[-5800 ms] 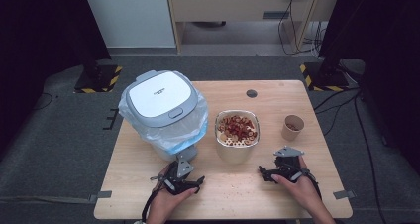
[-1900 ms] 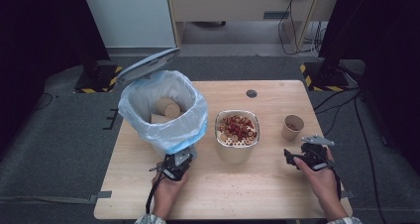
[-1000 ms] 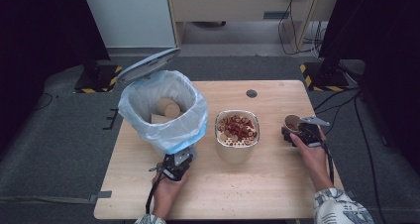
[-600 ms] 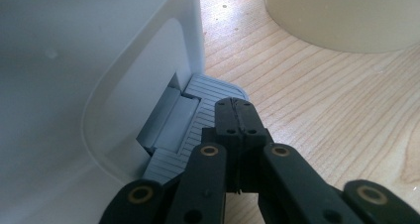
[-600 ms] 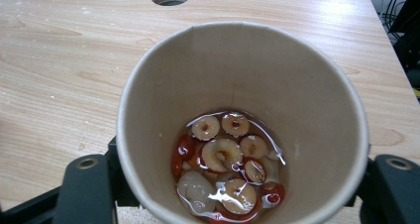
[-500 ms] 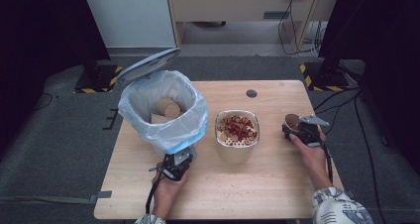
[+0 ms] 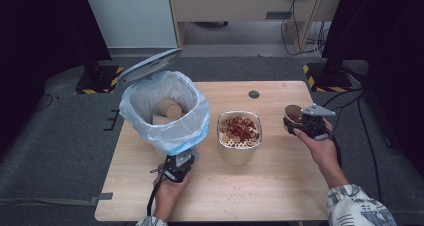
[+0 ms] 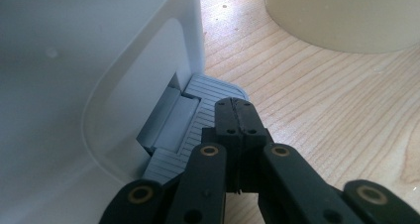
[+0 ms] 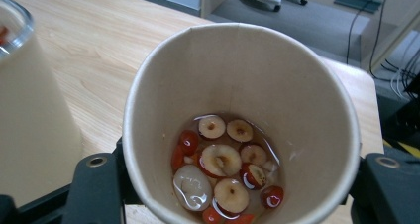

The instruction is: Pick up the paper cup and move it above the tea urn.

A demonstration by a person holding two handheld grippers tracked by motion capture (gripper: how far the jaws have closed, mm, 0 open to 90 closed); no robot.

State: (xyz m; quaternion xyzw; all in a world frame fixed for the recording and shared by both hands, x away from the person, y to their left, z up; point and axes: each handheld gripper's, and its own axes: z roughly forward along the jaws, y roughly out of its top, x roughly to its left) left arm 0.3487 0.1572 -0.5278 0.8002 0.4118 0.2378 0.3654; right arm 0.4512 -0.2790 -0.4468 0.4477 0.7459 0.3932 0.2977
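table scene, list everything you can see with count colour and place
wooden table: 1, light wood, centre, with a dark round hole near its far edge
white pedal bin: 1, lined with a pale blue plastic bag, left on the table, lid up, brown paper cups inside
grey bin pedal: 1, at the bin's base, under the left jaws
cream tub of red and pale sliced fruit: 1, table centre
brown paper cup: 1, fruit slices in liquid at its bottom, gripped at the right
left gripper: black, shut, tips on the pedal
right gripper: black, jaws just closed on the cup
hands: 2, at the near edge
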